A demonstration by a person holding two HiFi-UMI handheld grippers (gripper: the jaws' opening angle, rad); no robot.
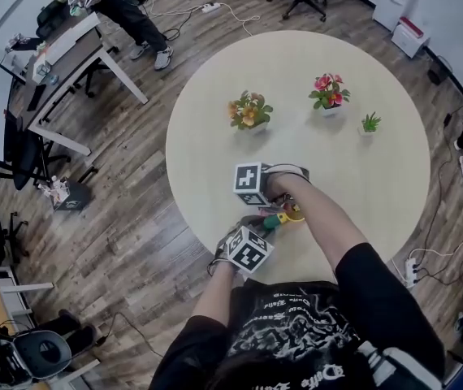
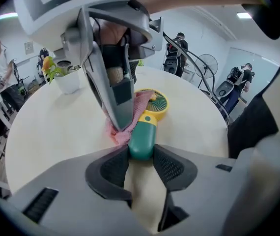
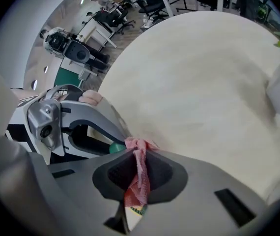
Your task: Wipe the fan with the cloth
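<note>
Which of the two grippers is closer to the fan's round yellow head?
Right. The right gripper, pinching the pink cloth, sits right at the edge of the yellow head. The left gripper clamps the far end of the green handle, away from the head.

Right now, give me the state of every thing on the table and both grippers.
fan: lying on table, handle clamped in left jaws.
cloth: pinched in right jaws, draped against fan.
left gripper: shut on fan.
right gripper: shut on cloth.
orange-flower plant: upright.
pink-flower plant: upright.
small green plant: upright.
</note>
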